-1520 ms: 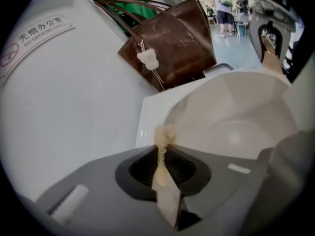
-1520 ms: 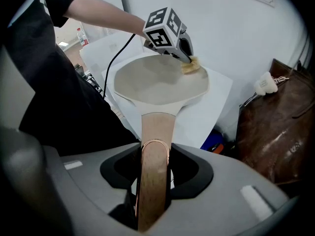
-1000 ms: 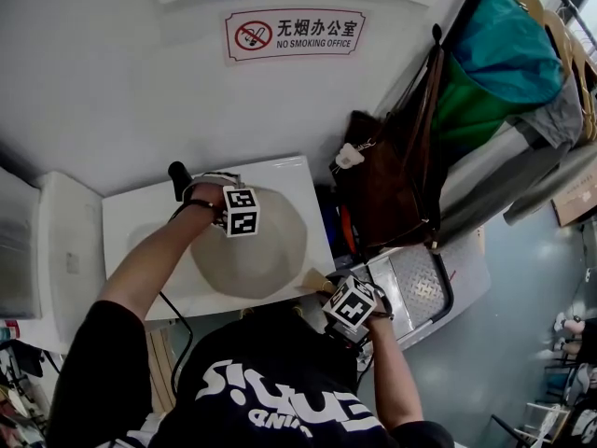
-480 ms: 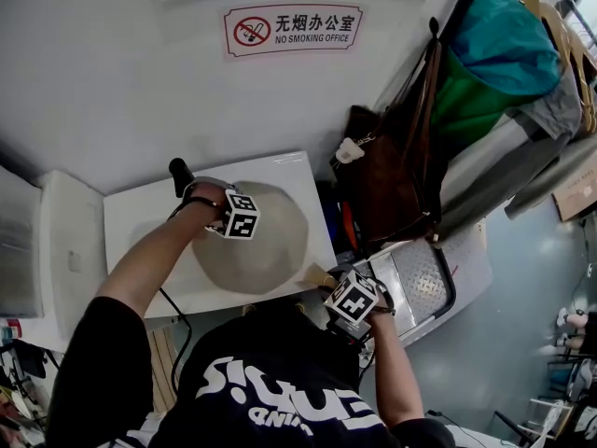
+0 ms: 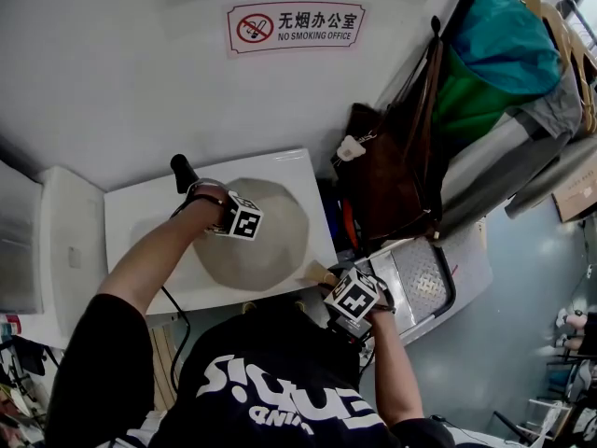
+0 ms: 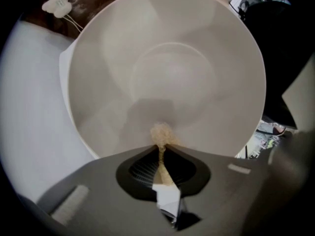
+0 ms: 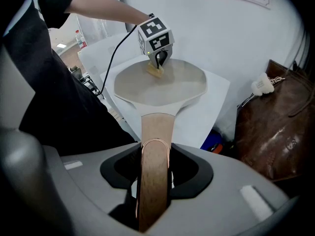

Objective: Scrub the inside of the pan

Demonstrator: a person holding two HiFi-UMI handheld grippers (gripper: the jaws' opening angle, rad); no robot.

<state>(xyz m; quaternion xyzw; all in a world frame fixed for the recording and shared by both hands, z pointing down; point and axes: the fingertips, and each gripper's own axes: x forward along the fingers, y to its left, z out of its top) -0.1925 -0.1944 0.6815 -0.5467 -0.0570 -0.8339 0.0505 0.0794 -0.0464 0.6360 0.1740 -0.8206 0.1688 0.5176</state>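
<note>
- Head view: A person in a black shirt leans over a white table (image 5: pixel 131 217) set against the wall, under a no-smoking sign (image 5: pixel 294 24). The pale pan (image 5: pixel 270 250) sits on the table. The left gripper (image 5: pixel 241 228) points down into the pan near its far-left rim. The right gripper (image 5: pixel 349 301) is at the table's near-right corner, at the end of the pan's handle (image 5: pixel 317 271). A brown bag (image 5: pixel 392 171) hangs just right of the table.
- Left gripper view: The jaws are pinched together on a thin beige scrubber (image 6: pixel 161 132). Its frayed end sticks out past the tips against the pan's inner wall. The bowl of the pan (image 6: pixel 167 68) fills the frame.
- Right gripper view: The jaws are clamped on either side of the wooden handle (image 7: pixel 155 151), which runs straight out to the pan (image 7: pixel 172 87). The pan lies flat on the table (image 7: pixel 216 97). Across it, the left gripper (image 7: pixel 158 59) stands steeply tilted, with the scrubber (image 7: pixel 155 71) touching the pan's inside near the far-left rim. The bag (image 7: pixel 275 127) is to the right.
</note>
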